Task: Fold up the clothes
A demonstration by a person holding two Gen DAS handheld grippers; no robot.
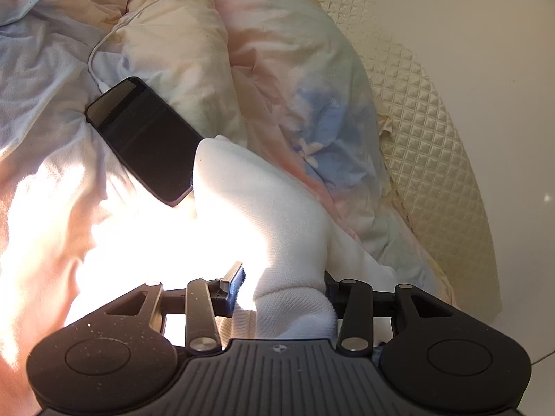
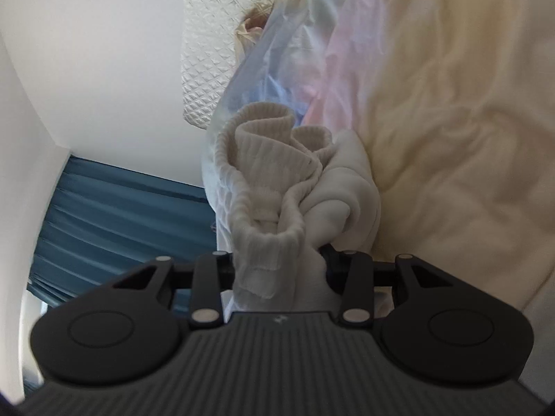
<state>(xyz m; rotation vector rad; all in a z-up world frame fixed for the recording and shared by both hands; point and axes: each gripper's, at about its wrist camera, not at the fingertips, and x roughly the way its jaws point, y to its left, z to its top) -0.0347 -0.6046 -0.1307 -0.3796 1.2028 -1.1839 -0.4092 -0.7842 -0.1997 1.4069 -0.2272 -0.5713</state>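
Bed (image 1: 433, 159): pastel duvet (image 1: 277, 69), phone (image 1: 145, 138), cable (image 1: 114, 31) on top.

Your left tool (image 1: 282, 289) has its right finger buried behind the white sock (image 1: 263, 215), and sun glare washes out the duvet (image 1: 114, 242) beside it. The phone (image 1: 145, 138) slips partly under the sock's toe. Your right tool's (image 2: 277, 263) fingertips vanish inside the bunched socks (image 2: 288, 187).

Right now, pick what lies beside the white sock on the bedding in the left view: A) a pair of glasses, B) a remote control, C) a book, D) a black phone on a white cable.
D: a black phone with a white cable plugged in lies on the bedding, touching the white sock.
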